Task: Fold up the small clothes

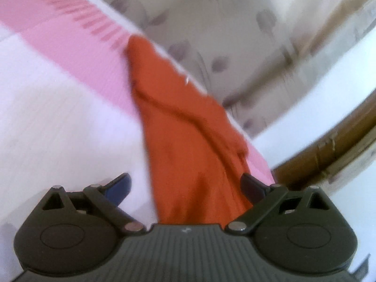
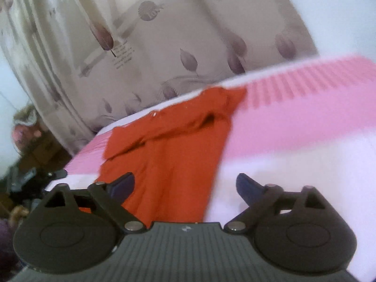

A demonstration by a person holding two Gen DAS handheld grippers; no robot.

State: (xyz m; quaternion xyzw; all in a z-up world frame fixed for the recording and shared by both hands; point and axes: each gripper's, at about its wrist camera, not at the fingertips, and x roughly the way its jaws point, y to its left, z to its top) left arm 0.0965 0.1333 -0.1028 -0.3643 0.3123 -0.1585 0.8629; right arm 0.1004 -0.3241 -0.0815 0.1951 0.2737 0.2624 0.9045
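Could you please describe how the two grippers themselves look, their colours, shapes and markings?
The left gripper and the right gripper look alike: a dark grey ribbed body with a small pale mark, two rounded black housings with oval insets, black link arms with silver pins, and dark blue fingers. No cables or sleeves are visible.

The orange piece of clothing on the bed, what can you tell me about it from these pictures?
The orange garment is one plain rust-orange colour and looks like soft knit or jersey cloth. It lies spread out but rumpled on the pink and white bedspread, with a thick fold running across its upper part and a small white speck near its far edge. Its far end reaches the bed's edge by the leaf-print curtain. The blur hides its exact cut. Both grippers stand open above its near end, neither clamping it.
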